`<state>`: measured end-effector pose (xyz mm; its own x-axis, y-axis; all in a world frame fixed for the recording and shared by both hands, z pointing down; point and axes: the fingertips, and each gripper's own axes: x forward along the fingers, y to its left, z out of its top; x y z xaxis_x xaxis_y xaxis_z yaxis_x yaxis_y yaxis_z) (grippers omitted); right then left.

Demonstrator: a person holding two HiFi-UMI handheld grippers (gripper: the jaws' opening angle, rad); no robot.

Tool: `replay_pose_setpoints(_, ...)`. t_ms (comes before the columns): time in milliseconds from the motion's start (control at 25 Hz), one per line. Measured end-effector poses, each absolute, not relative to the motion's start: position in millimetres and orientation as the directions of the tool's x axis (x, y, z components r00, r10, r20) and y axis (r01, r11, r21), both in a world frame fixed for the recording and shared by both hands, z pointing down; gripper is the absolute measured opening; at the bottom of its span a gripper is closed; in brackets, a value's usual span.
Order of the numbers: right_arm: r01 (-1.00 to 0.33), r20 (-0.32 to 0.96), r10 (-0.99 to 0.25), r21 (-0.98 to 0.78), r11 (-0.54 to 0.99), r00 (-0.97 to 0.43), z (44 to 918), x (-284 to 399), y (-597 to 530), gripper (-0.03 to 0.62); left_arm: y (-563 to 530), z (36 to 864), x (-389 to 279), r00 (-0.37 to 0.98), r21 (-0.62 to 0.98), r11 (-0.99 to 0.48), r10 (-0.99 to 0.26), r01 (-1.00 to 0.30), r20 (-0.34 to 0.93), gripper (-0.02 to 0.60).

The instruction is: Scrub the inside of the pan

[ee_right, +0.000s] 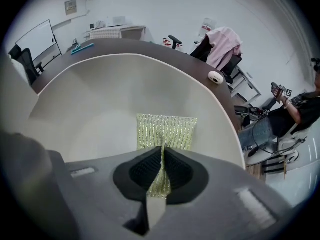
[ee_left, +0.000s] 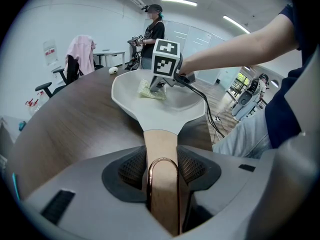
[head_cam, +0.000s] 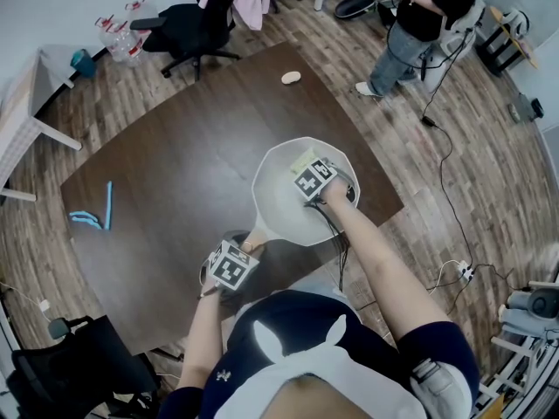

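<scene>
A white pan point(head_cam: 284, 199) rests on the dark wooden table point(head_cam: 166, 182), its tan handle point(ee_left: 161, 154) pointing toward me. My left gripper point(head_cam: 232, 264) is shut on that handle; in the left gripper view the pan handle runs between the two pads. My right gripper point(head_cam: 316, 182) reaches down into the pan bowl and is shut on a yellow-green scrub pad point(ee_right: 165, 131). The scrub pad lies flat against the pan's inner wall point(ee_right: 100, 109). In the left gripper view, the scrub pad point(ee_left: 151, 90) shows under the right gripper point(ee_left: 159, 86).
A blue pen and blue strips point(head_cam: 92, 212) lie at the table's left. A small white object point(head_cam: 291, 78) sits near the far edge. Office chairs point(head_cam: 196, 24) stand beyond the table. A person point(head_cam: 419, 24) stands at the far right, with cables point(head_cam: 445, 164) on the floor.
</scene>
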<state>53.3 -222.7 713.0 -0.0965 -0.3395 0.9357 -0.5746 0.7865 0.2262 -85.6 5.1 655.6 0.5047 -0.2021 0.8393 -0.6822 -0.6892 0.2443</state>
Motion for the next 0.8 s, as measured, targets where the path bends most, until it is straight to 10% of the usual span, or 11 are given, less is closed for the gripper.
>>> replay_pose_setpoints(800, -0.611, 0.996, -0.088, 0.069, 0.789, -0.001, 727, 90, -187, 0.020, 8, 651, -87, 0.504, 0.249, -0.686, -0.197, -0.683, 0.841, 0.192)
